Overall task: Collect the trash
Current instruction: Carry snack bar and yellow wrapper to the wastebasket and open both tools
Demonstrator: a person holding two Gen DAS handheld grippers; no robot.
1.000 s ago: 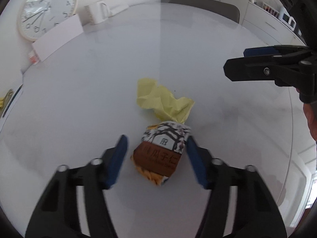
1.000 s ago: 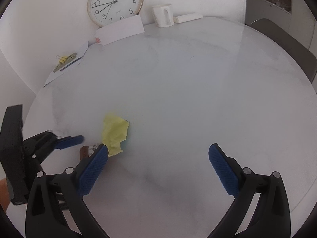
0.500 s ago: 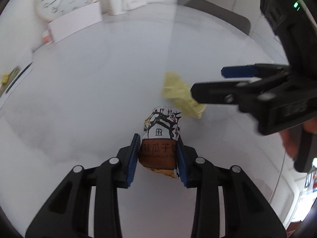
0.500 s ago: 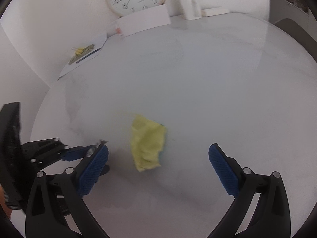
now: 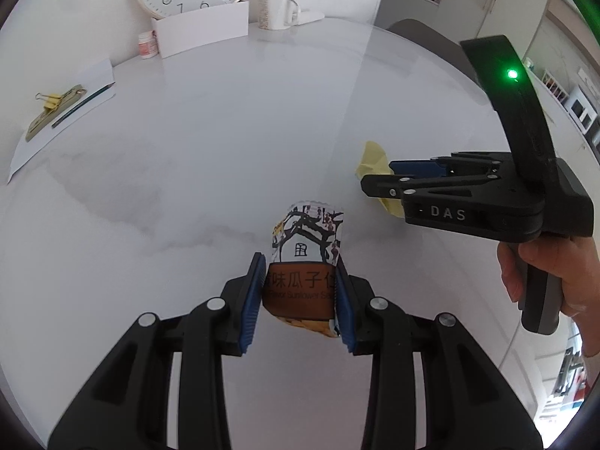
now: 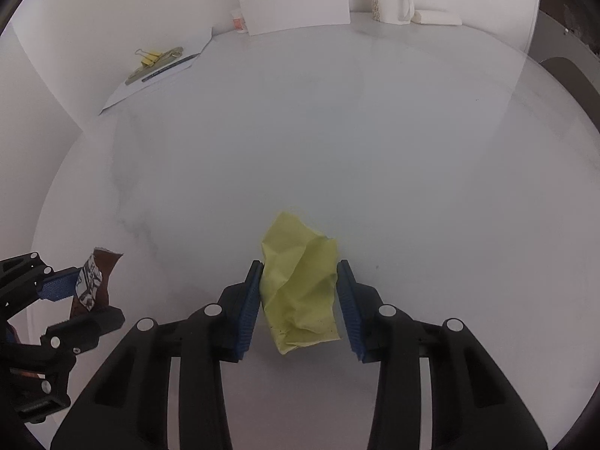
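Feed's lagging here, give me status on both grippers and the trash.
Left hand-held gripper shut on printed brown-and-white snack packet. Right hand-held gripper shut on crumpled yellow paper. Nothing in the way.

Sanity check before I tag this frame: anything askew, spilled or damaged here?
Nothing spilled. The snack packet is torn open at the top, clamped in the left gripper. The yellow paper is crumpled, between the right gripper pads. Both are just trash. The mug stands upright on the table.
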